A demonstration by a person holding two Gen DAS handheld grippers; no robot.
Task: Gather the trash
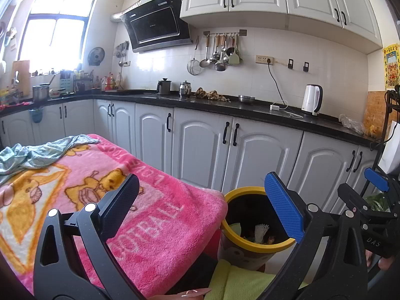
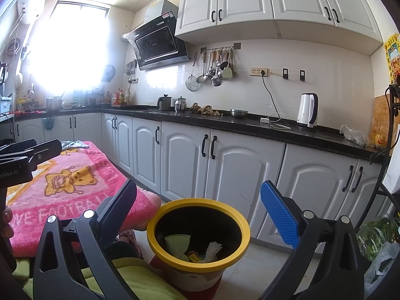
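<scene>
Indoors, both grippers' jaws gape empty over pink blanket, yellow-rimmed bin, kitchen cabinets

Fluffy pink blanket, glossy black worktop, smooth yellow plastic bin rim, shiny steel pots

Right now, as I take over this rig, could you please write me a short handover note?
Left gripper: jaws open, empty, over the blanket's edge by the bin.
Right gripper: jaws open, empty, above the bin.
Bin: yellow rim, on the floor beside the pink blanket; it holds a white foam net, a green scrap and a small carton.
Done: those pieces are in.
Left: no loose trash shows on the blanket, only a blue cloth; check elsewhere.
</scene>
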